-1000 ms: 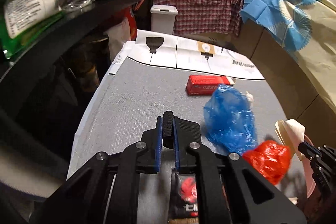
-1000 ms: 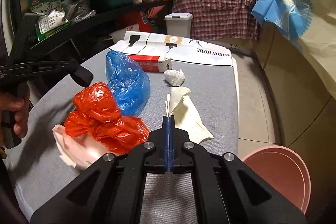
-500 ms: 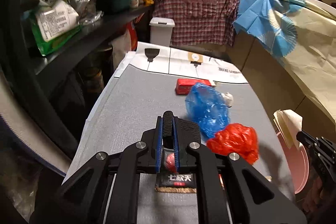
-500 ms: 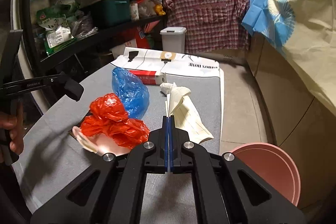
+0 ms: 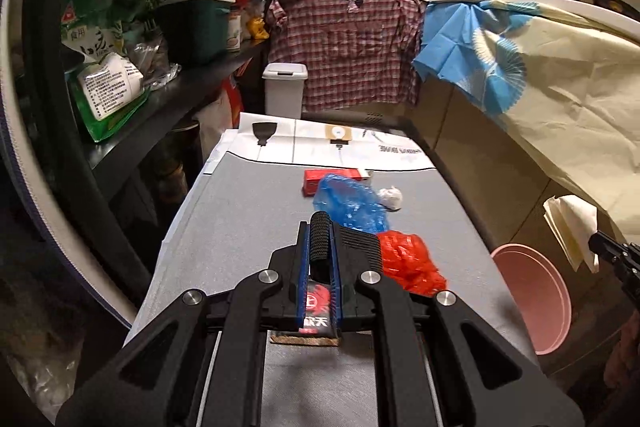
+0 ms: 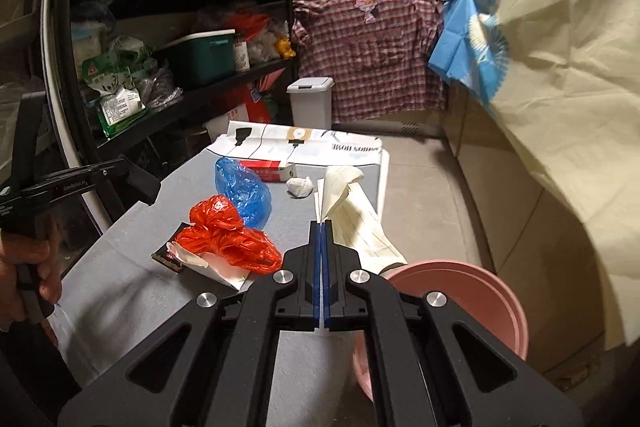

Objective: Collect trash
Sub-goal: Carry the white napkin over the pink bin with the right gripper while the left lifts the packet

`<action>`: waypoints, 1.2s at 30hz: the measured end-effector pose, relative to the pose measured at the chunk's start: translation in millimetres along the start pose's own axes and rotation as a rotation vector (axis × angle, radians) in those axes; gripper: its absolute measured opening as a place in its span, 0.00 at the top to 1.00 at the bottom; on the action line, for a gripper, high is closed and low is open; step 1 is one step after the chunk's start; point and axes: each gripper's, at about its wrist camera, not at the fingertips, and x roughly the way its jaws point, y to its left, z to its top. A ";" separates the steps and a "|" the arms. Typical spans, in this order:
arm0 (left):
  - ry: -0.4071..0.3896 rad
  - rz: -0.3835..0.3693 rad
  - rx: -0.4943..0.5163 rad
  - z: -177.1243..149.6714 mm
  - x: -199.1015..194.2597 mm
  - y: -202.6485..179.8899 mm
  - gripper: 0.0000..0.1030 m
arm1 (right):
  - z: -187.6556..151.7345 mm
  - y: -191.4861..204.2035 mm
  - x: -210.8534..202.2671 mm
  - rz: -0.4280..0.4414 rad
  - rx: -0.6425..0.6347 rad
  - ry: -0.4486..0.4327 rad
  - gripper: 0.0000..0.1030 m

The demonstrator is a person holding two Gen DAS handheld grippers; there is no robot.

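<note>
My right gripper (image 6: 322, 227) is shut on a folded cream paper (image 6: 352, 211) and holds it up above the table's right edge; the paper also shows in the left wrist view (image 5: 570, 227). A pink bin (image 6: 452, 303) stands on the floor below it, also seen in the left wrist view (image 5: 536, 291). My left gripper (image 5: 320, 247) is shut and empty, raised above a black and red snack wrapper (image 5: 318, 315) lying on the grey table (image 5: 240, 227). A red bag (image 6: 224, 231), a blue bag (image 6: 240, 187), a red box (image 6: 272, 169) and a white paper ball (image 6: 300, 186) lie on the table.
A black shelf rack (image 5: 120, 67) full of goods stands along the left. A white lidded bin (image 5: 284, 87) and a plaid cloth (image 5: 348, 43) are at the far end. A cream and blue cloth (image 6: 540, 75) hangs over the counter on the right.
Both grippers have risen and pulled back. The right one has carried the cream paper up and towards the pink bin. The wrapper now shows below the left fingers.
</note>
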 end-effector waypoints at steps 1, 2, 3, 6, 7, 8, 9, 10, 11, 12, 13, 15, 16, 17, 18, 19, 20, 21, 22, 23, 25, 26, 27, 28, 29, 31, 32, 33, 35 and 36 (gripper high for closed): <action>-0.005 -0.005 0.007 0.0 -3.1 -2.8 0.91 | -0.4 -2.0 -6.3 -0.006 -0.003 -0.006 0.99; -0.012 -0.009 0.013 -0.2 -6.2 -5.6 0.91 | -1.1 -4.7 -11.0 -0.013 -0.004 -0.010 0.99; -0.018 -0.013 0.019 -0.3 -9.0 -8.4 0.91 | -2.1 -8.2 -16.4 -0.021 -0.004 -0.013 0.99; -0.042 -0.029 0.051 -0.6 -18.5 -19.8 0.91 | -6.2 -15.5 -24.6 -0.053 -0.017 -0.018 0.99; -0.048 -0.038 0.059 -0.9 -21.4 -23.9 0.91 | -8.1 -18.4 -25.4 -0.067 -0.022 -0.018 0.99; -0.051 -0.048 0.064 -1.2 -23.5 -27.0 0.91 | -10.3 -21.4 -25.8 -0.073 -0.018 -0.016 0.99; -0.055 -0.059 0.067 -1.6 -25.5 -30.4 0.91 | -12.6 -25.6 -25.5 -0.077 -0.009 -0.014 0.99; -0.058 -0.066 0.071 -2.2 -27.0 -33.7 0.91 | -15.9 -31.5 -24.2 -0.082 0.012 -0.010 0.99; -0.061 -0.073 0.076 -3.1 -27.8 -37.9 0.91 | -18.4 -35.2 -23.6 -0.084 0.026 -0.007 0.99; -0.063 -0.078 0.082 -4.3 -27.6 -42.5 0.91 | -20.9 -39.0 -22.0 -0.084 0.039 -0.002 0.99; -0.062 -0.081 0.088 -5.5 -26.9 -46.7 0.91 | -22.5 -40.7 -21.1 -0.088 0.044 -0.001 0.99; -0.058 -0.088 0.099 -7.6 -24.8 -54.7 0.91 | -24.3 -44.3 -20.5 -0.097 0.051 -0.005 0.99; -0.053 -0.095 0.105 -8.7 -23.1 -59.3 0.91 | -25.1 -46.0 -20.2 -0.098 0.056 -0.005 0.99; -0.050 -0.100 0.109 -9.6 -21.7 -63.3 0.91 | -25.7 -48.7 -19.6 -0.100 0.065 -0.004 0.99; -0.048 -0.104 0.112 -10.7 -20.6 -66.3 0.91 | -26.4 -51.8 -19.2 -0.098 0.075 -0.004 0.99; -0.045 -0.109 0.117 -11.1 -19.0 -70.0 0.91 | -27.4 -53.2 -18.9 -0.098 0.082 -0.004 0.99; -0.044 -0.114 0.120 -11.2 -17.7 -73.2 0.91 | -28.0 -55.8 -18.5 -0.098 0.091 -0.003 0.99; -0.044 -0.117 0.122 -11.3 -16.9 -76.4 0.91 | -28.8 -58.4 -18.1 -0.099 0.098 -0.002 0.99; -0.043 -0.122 0.126 -11.2 -15.8 -78.9 0.91 | -29.5 -60.1 -18.2 -0.100 0.102 -0.003 0.99; -0.043 -0.126 0.130 -11.6 -14.7 -81.3 0.91 | -30.0 -62.2 -18.5 -0.102 0.106 -0.004 0.99; -0.038 -0.132 0.134 -13.1 -12.1 -85.6 0.91 | -30.8 -65.8 -19.3 -0.106 0.112 -0.005 0.99; -0.034 -0.136 0.136 -13.9 -10.6 -87.8 0.91 | -31.6 -68.2 -19.9 -0.109 0.116 -0.006 0.99; -0.032 -0.139 0.138 -14.6 -9.3 -90.4 0.91 | -31.7 -69.3 -20.0 -0.111 0.119 -0.006 0.99; -0.034 -0.142 0.140 -15.3 -8.9 -92.7 0.91 | -32.3 -71.8 -20.5 -0.113 0.124 -0.007 0.99; -0.037 -0.145 0.142 -15.7 -9.2 -94.9 0.91 | -32.8 -74.2 -20.9 -0.117 0.130 -0.008 0.99; -0.045 -0.154 0.148 -16.2 -9.6 -100.2 0.91 | -33.5 -78.7 -22.1 -0.123 0.140 -0.011 0.99; -0.048 -0.159 0.152 -16.5 -9.6 -103.2 0.91 | -33.7 -81.0 -23.1 -0.132 0.145 -0.016 0.99; -0.048 -0.161 0.155 -16.6 -9.3 -105.2 0.91 | -33.8 -82.9 -24.1 -0.140 0.149 -0.020 0.99; -0.046 -0.168 0.163 -17.7 -7.9 -110.7 0.91 | -34.1 -89.1 -26.6 -0.161 0.167 -0.032 0.99; -0.044 -0.170 0.166 -18.2 -7.0 -112.7 0.91 | -34.1 -91.2 -27.2 -0.168 0.175 -0.036 0.99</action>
